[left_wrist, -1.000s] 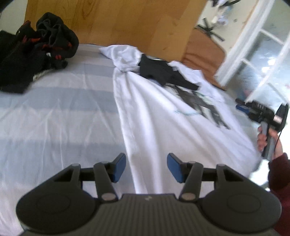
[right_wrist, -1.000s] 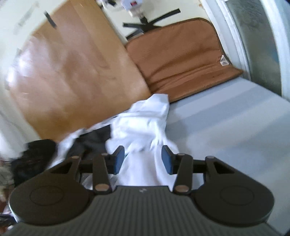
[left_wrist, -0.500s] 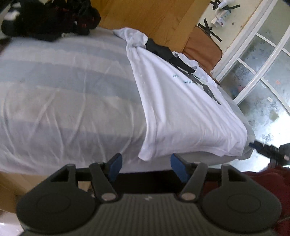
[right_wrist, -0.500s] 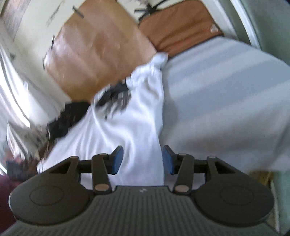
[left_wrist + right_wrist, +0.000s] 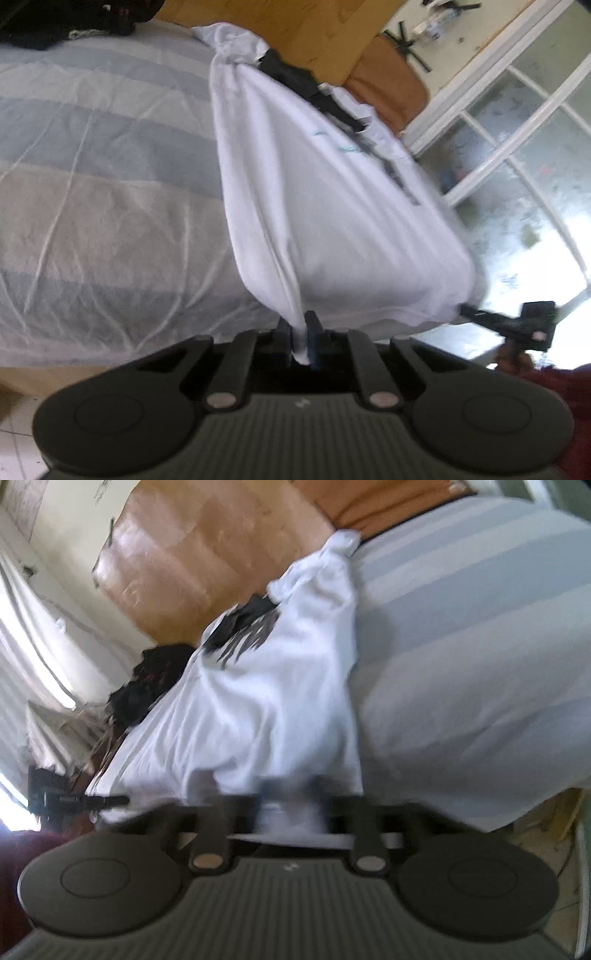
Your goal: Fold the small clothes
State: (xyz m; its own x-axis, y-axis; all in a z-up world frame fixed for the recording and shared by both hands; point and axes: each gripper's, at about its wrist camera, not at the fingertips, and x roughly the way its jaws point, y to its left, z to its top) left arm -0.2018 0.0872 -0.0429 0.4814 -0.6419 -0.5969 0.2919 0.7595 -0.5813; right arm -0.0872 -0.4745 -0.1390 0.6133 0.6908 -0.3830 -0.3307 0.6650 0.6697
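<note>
One white t-shirt clamped at hem by left gripper, right gripper blurred, grip state cannot be told, one striped bed, frame left.

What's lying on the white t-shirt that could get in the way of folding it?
A small black garment lies on the far end of the white t-shirt, near its collar. The left gripper already pinches the near hem corner; nothing blocks it.

Grippers you hold: two, left gripper and right gripper
White T-shirt: one
Dark clothes pile: one
Black garment on the shirt: one
Bed: one
</note>
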